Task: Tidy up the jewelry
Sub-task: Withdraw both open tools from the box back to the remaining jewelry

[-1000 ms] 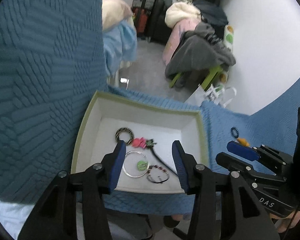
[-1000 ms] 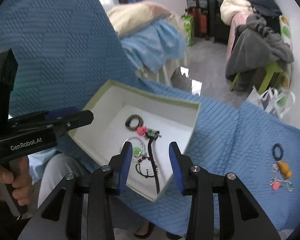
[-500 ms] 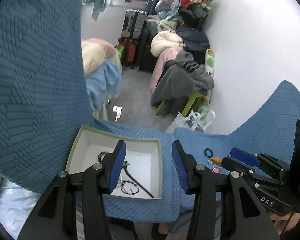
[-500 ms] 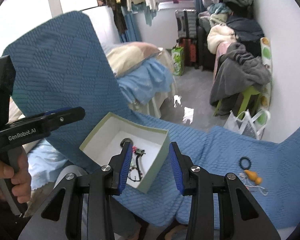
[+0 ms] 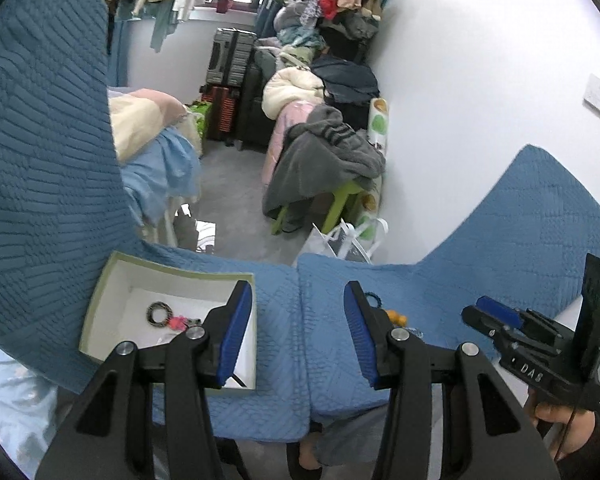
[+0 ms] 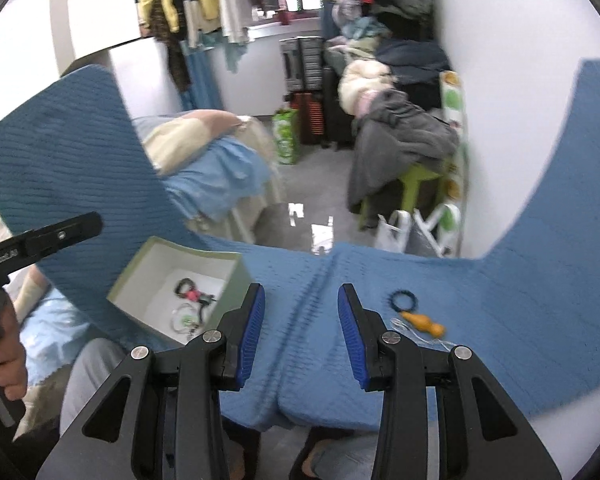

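Each tool, the left tool (image 5: 298,336) and the right tool (image 6: 301,334), has matte black arms with silver screw heads and ribbed blue pads on its two fingers (image 5: 236,332). The right tool's body carries white "DAS" lettering, a lit green lamp and a thin black cable by the hand (image 5: 562,426). The left tool's side reads "GenRobot.AI" in white above the hand (image 6: 2,350) gripping its handle.

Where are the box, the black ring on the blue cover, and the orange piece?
box (image 6: 236,280), right wrist view, on its green outer wall.
black ring (image 6: 392,300), right wrist view, on its left band.
orange piece (image 6: 422,323), right wrist view, on its middle.
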`<act>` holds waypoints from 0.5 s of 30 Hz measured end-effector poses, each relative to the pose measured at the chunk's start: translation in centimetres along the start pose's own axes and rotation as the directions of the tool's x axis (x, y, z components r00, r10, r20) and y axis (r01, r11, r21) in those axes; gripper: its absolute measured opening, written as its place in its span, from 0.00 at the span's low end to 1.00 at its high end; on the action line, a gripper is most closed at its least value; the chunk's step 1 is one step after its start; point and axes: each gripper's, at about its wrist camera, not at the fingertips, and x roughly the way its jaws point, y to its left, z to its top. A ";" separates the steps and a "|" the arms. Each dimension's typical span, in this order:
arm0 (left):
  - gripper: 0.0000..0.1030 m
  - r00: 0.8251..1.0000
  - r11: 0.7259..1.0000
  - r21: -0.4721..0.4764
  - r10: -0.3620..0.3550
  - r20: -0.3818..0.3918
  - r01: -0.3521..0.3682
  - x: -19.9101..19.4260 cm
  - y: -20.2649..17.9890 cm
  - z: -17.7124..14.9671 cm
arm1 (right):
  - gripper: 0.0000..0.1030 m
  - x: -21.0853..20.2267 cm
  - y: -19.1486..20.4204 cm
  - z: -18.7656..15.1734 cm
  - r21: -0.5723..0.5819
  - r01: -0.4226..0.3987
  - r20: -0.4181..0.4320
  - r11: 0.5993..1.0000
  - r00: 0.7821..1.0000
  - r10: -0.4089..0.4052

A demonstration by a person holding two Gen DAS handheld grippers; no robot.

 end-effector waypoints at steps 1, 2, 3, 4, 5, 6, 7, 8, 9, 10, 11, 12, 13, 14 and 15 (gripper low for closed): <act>0.47 1.000 1.000 0.004 -0.009 -0.004 0.009 0.2 -0.4 -0.3 | 0.35 -0.3 -0.5 -0.3 0.008 0.011 0.001 1.000 1.000 -0.011; 0.47 1.000 1.000 0.007 -0.017 -0.010 0.017 0.5 -0.7 -0.6 | 0.35 -0.5 -1.1 -0.7 0.017 0.025 0.004 1.000 1.000 -0.025; 0.47 1.000 1.000 0.011 -0.024 -0.017 0.024 0.7 -1.1 -0.9 | 0.35 -0.7 -1.8 -1.1 0.029 0.039 0.006 0.999 0.999 -0.039; 0.47 0.999 0.999 0.016 -0.033 -0.021 0.033 1.0 -1.4 -1.1 | 0.35 -0.9 -2.3 -1.5 0.038 0.049 0.007 0.998 0.999 -0.050; 0.47 0.999 0.999 0.021 -0.041 -0.026 0.041 1.3 -1.8 -1.3 | 0.35 -1.1 -3.1 -2.0 0.053 0.062 0.007 0.997 0.998 -0.063; 0.47 0.998 0.998 0.028 -0.050 -0.036 0.051 1.9 -2.3 -1.7 | 0.35 -1.1 -3.5 -2.3 0.062 0.069 0.007 0.996 0.998 -0.070; 0.47 0.997 0.998 0.032 -0.060 -0.044 0.061 2.2 -2.8 -1.9 | 0.35 -1.2 -4.1 -2.8 0.075 0.080 0.007 0.994 0.997 -0.080; 0.47 0.996 0.997 0.036 -0.071 -0.051 0.073 2.6 -3.1 -2.1 | 0.35 -1.2 -4.7 -3.4 0.089 0.088 0.007 0.992 0.996 -0.089; 0.47 0.994 0.995 0.042 -0.086 -0.061 0.088 3.3 -3.7 -2.4 | 0.35 -1.2 -5.4 -3.9 0.101 0.096 0.007 0.990 0.995 -0.098; 0.47 0.993 0.994 0.046 -0.091 -0.068 0.095 3.7 -4.1 -2.7 | 0.35 -1.1 -6.0 -4.2 0.112 0.104 0.005 0.988 0.994 -0.105; 0.47 0.992 0.993 0.051 -0.101 -0.080 0.106 4.3 -4.6 -3.0 | 0.35 -0.9 -6.8 -4.7 0.127 0.111 0.000 0.986 0.994 -0.112; 0.47 0.989 0.991 0.059 -0.115 -0.097 0.121 5.2 -5.3 -3.4 | 0.35 -0.7 -7.3 -5.2 0.139 0.114 -0.002 0.984 0.993 -0.115; 0.47 0.987 0.990 0.062 -0.117 -0.108 0.124 5.6 -5.6 -3.6 | 0.35 -0.4 -8.1 -5.8 0.157 0.120 -0.010 0.980 0.993 -0.120; 0.47 0.985 0.990 0.065 -0.117 -0.126 0.126 6.4 -6.1 -3.9 | 0.35 -0.2 -8.6 -6.2 0.167 0.124 -0.019 0.978 0.992 -0.122; 0.47 0.982 0.989 0.070 -0.122 -0.144 0.133 7.3 -6.8 -4.1 | 0.35 0.0 -9.2 -6.7 0.179 0.122 -0.029 0.976 0.993 -0.119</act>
